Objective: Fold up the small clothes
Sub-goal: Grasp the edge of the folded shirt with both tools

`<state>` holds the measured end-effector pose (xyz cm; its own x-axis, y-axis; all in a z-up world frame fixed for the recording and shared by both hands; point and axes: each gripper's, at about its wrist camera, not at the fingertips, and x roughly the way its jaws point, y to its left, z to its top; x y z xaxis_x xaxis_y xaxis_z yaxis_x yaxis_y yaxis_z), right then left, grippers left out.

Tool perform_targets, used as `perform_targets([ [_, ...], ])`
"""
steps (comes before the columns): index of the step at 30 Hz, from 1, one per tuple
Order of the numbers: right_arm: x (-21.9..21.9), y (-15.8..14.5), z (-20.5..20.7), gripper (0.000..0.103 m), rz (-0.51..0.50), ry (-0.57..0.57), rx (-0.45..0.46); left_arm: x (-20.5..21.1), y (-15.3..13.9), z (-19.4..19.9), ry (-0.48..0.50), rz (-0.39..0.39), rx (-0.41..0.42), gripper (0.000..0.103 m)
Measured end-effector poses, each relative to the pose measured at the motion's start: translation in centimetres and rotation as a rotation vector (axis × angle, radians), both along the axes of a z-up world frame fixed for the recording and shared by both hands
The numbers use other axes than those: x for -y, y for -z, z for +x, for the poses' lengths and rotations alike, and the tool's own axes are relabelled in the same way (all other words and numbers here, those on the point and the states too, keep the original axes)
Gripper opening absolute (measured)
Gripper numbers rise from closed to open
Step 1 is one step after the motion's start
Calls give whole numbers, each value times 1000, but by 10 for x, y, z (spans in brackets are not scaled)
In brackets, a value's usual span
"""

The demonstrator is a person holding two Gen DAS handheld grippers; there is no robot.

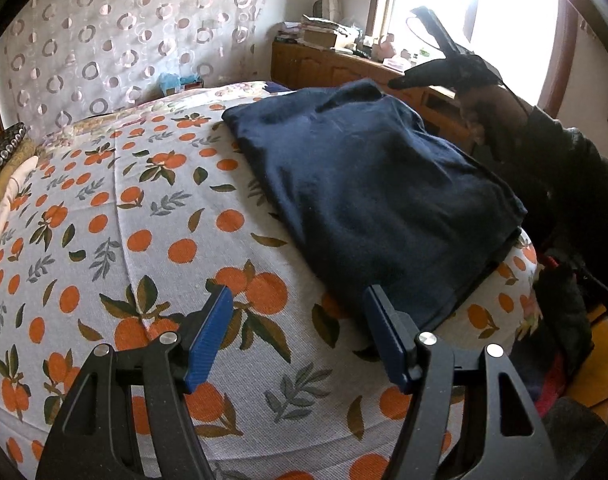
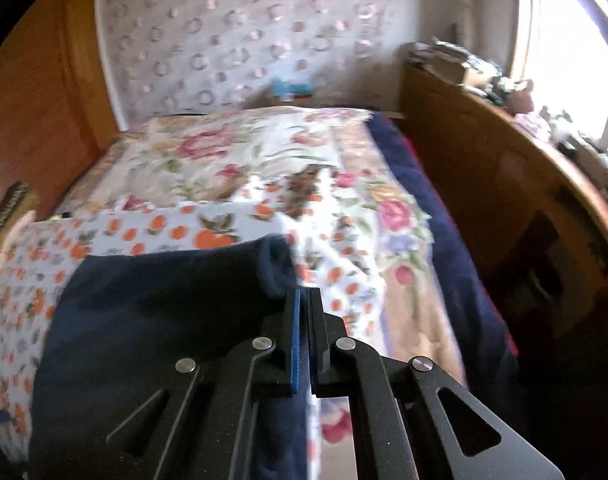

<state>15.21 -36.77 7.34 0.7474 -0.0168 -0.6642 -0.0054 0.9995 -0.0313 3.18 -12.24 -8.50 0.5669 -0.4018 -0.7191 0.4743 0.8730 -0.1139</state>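
A navy garment [image 1: 364,184] lies folded into a rough rectangle on the orange-print sheet [image 1: 144,220]. My left gripper [image 1: 299,296] is open, its blue pads astride the garment's near corner; nothing is gripped. The right gripper [image 1: 396,81], held by a dark-sleeved arm, is at the garment's far right corner. The right wrist view is blurred. In it the right gripper [image 2: 304,292] is shut, pads together, with no cloth showing between them. The navy garment [image 2: 164,320] spreads to its left and under it, a raised fold just beyond the tips.
A floral blanket [image 2: 232,152] covers the far half of the bed. A wooden cabinet [image 2: 504,184] with clutter on top runs along the right under a bright window. Dark and red clothes [image 1: 560,320] are piled off the bed's right edge. Cushions [image 1: 4,152] lie at the left.
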Motion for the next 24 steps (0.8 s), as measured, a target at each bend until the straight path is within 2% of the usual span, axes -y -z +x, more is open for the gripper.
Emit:
perform_targets([
  [2, 0, 1, -1, 4, -20, 15, 4, 0, 0, -1, 1, 1, -1, 69],
  [4, 3, 1, -4, 9, -11, 25, -8, 0, 0, -1, 2, -1, -1, 69],
  [6, 0, -2, -12, 10, -20, 0, 12, 0, -1, -2, 1, -4, 8, 69],
  [8, -4, -4, -27, 16, -15, -34, 24, 0, -2, -4, 5, -8, 16, 69],
  [9, -10, -4, -36, 28, -17, -51, 28, 1, -3, -5, 10, -13, 14, 69],
  [10, -12, -3, -41, 45, -23, -63, 33, 1, -3, -5, 17, -22, 10, 67],
  [12, -18, 0, -63, 61, -26, -97, 50, 2, -4, -6, 32, -35, 2, 60],
  [16, -20, 11, -105, 62, -22, -160, 56, 7, -4, -9, 52, -35, -11, 49],
  [20, -19, 26, -137, 62, -4, -197, 46, 10, -4, -10, 61, -32, -15, 44],
  [24, -22, 37, -165, 62, 3, -231, 34, 13, -4, -11, 69, -26, -17, 44],
])
